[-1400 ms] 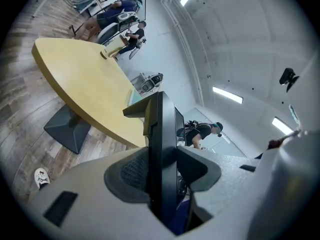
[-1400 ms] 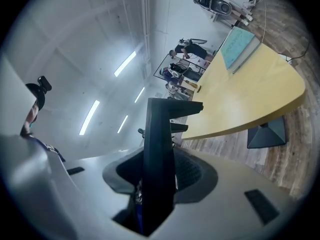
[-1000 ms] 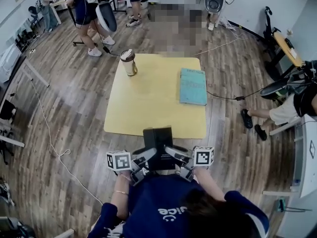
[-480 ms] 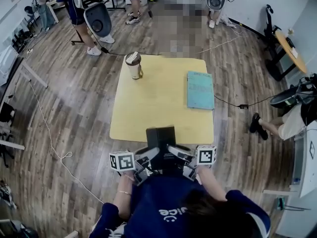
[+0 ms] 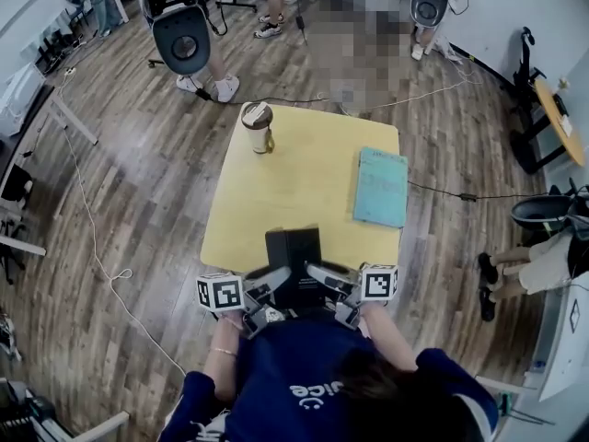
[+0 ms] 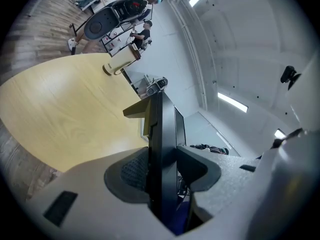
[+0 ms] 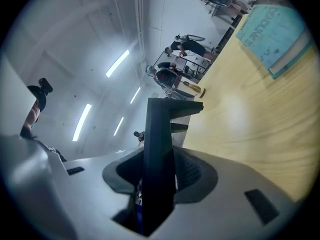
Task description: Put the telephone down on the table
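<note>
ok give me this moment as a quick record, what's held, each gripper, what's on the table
held: black telephone, gripped from both sides
left gripper: shut on telephone
right gripper: shut on telephone
telephone place: over the yellow table's near edge; contact unclear
on table: lidded cup at far left corner, teal book along right edge
task state: telephone not released

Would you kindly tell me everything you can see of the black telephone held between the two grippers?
The telephone is a flat, matte black slab, plastic by its look, with a stepped ledge near its far end. It lies roughly level over the near edge of the yellow table. The left gripper and right gripper each pinch one side of it between their fingers. Whether it touches the tabletop cannot be told.
</note>
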`<state>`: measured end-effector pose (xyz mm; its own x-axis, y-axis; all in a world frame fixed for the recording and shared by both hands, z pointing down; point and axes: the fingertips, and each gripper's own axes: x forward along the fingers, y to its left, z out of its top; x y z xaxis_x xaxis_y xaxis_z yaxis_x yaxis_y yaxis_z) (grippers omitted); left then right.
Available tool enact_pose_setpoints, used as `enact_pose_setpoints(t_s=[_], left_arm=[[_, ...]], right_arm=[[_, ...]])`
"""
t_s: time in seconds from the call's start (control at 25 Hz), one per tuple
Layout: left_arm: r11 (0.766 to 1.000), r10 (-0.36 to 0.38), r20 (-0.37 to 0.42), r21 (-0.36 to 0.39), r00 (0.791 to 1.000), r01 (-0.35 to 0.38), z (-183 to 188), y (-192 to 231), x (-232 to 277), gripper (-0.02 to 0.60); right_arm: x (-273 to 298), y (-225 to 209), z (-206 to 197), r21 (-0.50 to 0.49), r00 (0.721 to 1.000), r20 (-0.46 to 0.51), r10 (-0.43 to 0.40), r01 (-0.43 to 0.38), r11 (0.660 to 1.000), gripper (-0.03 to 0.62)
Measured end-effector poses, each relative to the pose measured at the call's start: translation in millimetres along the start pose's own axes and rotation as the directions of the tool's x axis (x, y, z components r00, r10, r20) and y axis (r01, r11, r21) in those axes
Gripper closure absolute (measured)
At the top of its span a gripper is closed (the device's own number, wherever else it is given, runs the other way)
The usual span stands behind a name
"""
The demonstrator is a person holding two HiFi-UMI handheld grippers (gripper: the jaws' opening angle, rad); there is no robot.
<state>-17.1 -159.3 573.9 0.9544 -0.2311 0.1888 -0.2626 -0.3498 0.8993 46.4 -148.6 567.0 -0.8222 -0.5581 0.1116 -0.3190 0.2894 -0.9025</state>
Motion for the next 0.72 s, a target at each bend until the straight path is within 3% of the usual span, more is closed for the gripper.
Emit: enact_pose_setpoints(t_s=[0.72], left_arm=[[0.996,0.088,0.116,-0.034,0.989,-0.084,66,31,14,0.403]], right_arm=[[48,-30,61,-0.003,0.989,-0.138,0.053,-0.054,0.999,0.424]])
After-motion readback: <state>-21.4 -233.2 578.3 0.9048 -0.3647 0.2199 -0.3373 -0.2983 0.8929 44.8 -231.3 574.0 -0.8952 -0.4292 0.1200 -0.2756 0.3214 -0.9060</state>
